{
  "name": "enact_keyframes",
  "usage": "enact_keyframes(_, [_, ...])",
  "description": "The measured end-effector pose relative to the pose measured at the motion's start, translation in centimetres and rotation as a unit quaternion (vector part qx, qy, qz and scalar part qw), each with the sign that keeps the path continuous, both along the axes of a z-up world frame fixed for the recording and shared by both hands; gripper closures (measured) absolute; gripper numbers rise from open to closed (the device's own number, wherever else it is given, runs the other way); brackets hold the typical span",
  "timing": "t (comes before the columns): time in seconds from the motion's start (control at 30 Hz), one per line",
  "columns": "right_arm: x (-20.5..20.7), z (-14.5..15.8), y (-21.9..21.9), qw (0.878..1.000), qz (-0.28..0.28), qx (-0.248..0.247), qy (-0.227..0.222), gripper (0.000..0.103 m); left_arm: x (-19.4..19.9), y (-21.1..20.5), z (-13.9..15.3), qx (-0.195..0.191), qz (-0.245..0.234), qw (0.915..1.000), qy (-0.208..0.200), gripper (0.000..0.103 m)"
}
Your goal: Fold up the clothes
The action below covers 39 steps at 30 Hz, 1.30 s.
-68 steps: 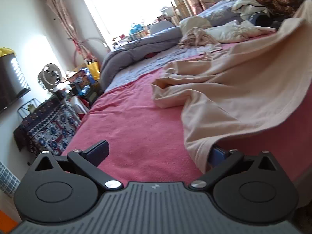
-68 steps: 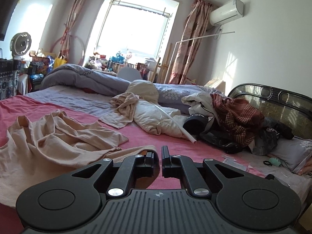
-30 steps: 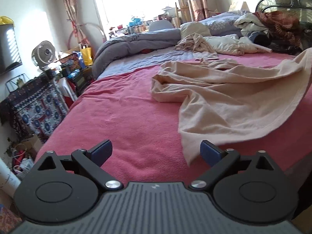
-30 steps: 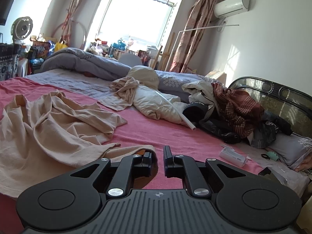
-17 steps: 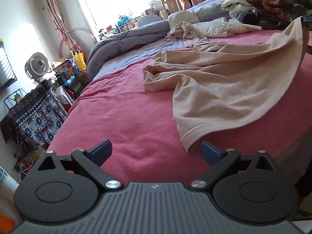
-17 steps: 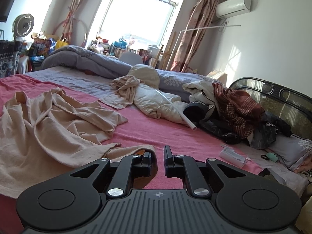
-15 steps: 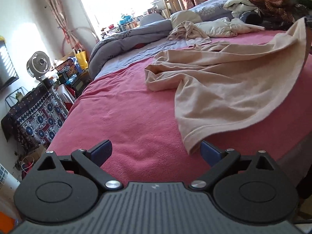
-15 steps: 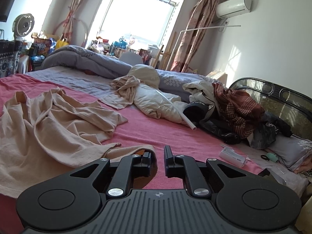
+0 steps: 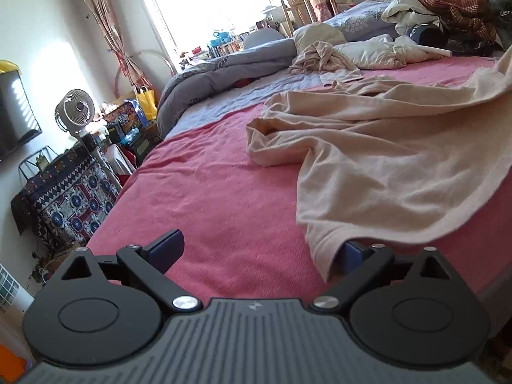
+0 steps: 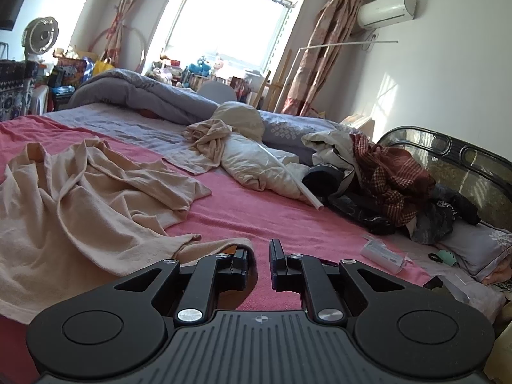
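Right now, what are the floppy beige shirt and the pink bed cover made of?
The beige shirt looks like soft knit cotton, matte; it drapes in loose wrinkles. The pink bed cover seems to be towel-like terry or fleece, with a fuzzy, dull nap. Neither can be told for sure.

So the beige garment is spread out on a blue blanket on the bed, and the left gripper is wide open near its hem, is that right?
Not quite. The blanket under the beige garment is pink, not blue, as the left wrist view shows. The rest holds: the garment lies spread on the bed, and the left gripper is wide open, with the hem draped over one of its fingers.
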State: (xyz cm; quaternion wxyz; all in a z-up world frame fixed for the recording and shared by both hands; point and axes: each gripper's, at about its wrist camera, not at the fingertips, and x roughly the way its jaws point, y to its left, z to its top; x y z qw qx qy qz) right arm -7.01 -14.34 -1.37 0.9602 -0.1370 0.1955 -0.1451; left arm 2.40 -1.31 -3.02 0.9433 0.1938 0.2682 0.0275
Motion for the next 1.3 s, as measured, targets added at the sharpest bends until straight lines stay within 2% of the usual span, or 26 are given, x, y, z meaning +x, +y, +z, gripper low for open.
enact_keyframes(0.07, [0.0, -0.1, -0.1, 1.000, 0.000, -0.001, 0.001, 0.089, 0.7, -0.5, -0.3, 0.002, 0.006, 1.0000, -0.002, 0.011])
enact_keyframes(0.13, [0.0, -0.2, -0.1, 1.000, -0.001, -0.003, 0.003, 0.089, 1.3, -0.9, -0.6, 0.003, 0.011, 0.9999, -0.001, 0.027])
enact_keyframes(0.2, [0.0, -0.4, -0.1, 1.000, -0.001, -0.004, 0.006, 0.089, 1.8, -1.1, -0.9, -0.001, 0.020, 0.9998, 0.004, 0.037])
enact_keyframes(0.37, [0.0, -1.0, -0.1, 1.000, 0.008, -0.011, 0.017, 0.090, 1.9, -0.9, -0.9, -0.039, 0.025, 0.9988, 0.012, 0.057])
enact_keyframes(0.43, [-0.2, -1.2, -0.2, 1.000, 0.012, -0.016, 0.022, 0.092, 1.6, -0.8, -0.7, -0.042, 0.022, 0.9988, 0.015, 0.076])
enact_keyframes(0.5, [-0.4, -1.5, -0.2, 0.999, 0.016, -0.022, 0.028, 0.092, 1.2, -0.5, -0.3, -0.049, 0.013, 0.9985, 0.019, 0.082])
enact_keyframes(0.57, [-0.5, -1.9, -0.4, 0.999, 0.018, -0.029, 0.035, 0.092, 1.2, -0.1, -0.5, -0.045, 0.012, 0.9984, 0.031, 0.080])
enact_keyframes(0.6, [-0.5, -2.1, -0.4, 0.999, 0.019, -0.031, 0.039, 0.092, 1.2, -0.1, -0.6, -0.043, 0.011, 0.9984, 0.035, 0.074])
enact_keyframes(0.67, [-0.6, -2.6, -0.5, 0.998, 0.020, -0.032, 0.048, 0.092, 1.2, 0.0, -1.0, -0.038, 0.009, 0.9984, 0.040, 0.072])
enact_keyframes(0.73, [-0.7, -3.0, -0.4, 0.998, 0.023, -0.035, 0.057, 0.092, 1.3, -0.4, -1.1, -0.030, 0.014, 0.9989, 0.033, 0.062])
enact_keyframes(0.87, [-0.4, -4.5, 0.3, 0.995, 0.037, -0.045, 0.078, 0.092, 1.7, -0.9, -1.3, -0.024, 0.025, 0.9992, 0.019, 0.060])
enact_keyframes(0.9, [-0.2, -4.9, 0.5, 0.995, 0.040, -0.049, 0.083, 0.092, 1.8, -0.9, -1.2, -0.028, 0.025, 0.9991, 0.018, 0.061])
enact_keyframes(0.97, [0.0, -5.7, 1.0, 0.993, 0.046, -0.056, 0.092, 0.091, 1.8, -0.8, -1.1, -0.038, 0.024, 0.9988, 0.020, 0.070])
enact_keyframes(1.0, [0.1, -6.1, 1.2, 0.992, 0.048, -0.062, 0.097, 0.091, 1.7, -0.8, -1.1, -0.043, 0.021, 0.9986, 0.022, 0.081])
enact_keyframes(1.03, [0.3, -6.5, 1.4, 0.992, 0.050, -0.068, 0.099, 0.091, 1.7, -0.8, -1.0, -0.045, 0.018, 0.9985, 0.025, 0.085])
enact_keyframes(1.17, [0.9, -7.4, 1.6, 0.991, 0.037, -0.085, 0.095, 0.089, 1.7, -1.2, -1.1, -0.041, 0.012, 0.9988, 0.023, 0.085])
enact_keyframes(1.2, [0.9, -7.4, 1.5, 0.992, 0.032, -0.082, 0.090, 0.089, 1.7, -1.4, -1.1, -0.041, 0.010, 0.9988, 0.023, 0.075])
enact_keyframes(1.23, [0.9, -7.3, 1.4, 0.993, 0.027, -0.078, 0.083, 0.089, 1.8, -1.8, -1.2, -0.034, 0.009, 0.9992, 0.019, 0.055])
enact_keyframes(1.3, [0.8, -7.1, 1.1, 0.995, 0.019, -0.072, 0.068, 0.086, 1.8, -2.6, -1.6, -0.006, 0.015, 0.9999, -0.002, 0.040])
